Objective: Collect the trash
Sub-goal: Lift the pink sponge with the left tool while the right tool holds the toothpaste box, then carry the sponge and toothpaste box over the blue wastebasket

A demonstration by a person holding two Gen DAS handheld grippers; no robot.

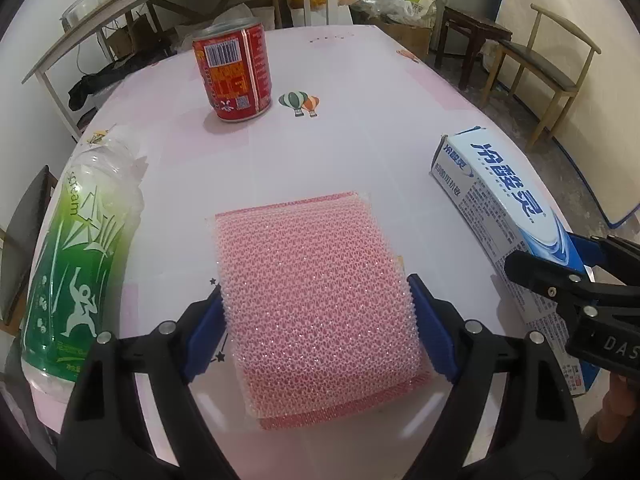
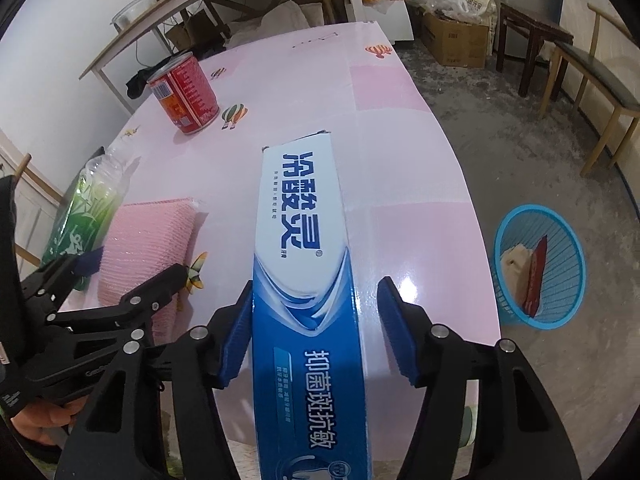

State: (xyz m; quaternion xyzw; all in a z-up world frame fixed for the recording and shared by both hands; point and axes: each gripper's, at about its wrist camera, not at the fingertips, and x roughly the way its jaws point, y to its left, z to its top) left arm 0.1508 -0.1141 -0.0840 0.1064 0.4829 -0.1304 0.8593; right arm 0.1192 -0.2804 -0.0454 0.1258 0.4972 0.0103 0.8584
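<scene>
On the pink table point(image 1: 360, 80), the left tool point(image 1: 316, 320) pinches the sponge point(image 1: 316, 280); the right tool point(image 2: 316, 332) loosely straddles the toothpaste box point(image 2: 304, 280).

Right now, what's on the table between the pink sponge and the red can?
Nothing solid: bare pink tablecloth separates the pink mesh sponge from the red can. Only a printed hot-air balloon motif lies beside the can. The left wrist view shows it.
</scene>
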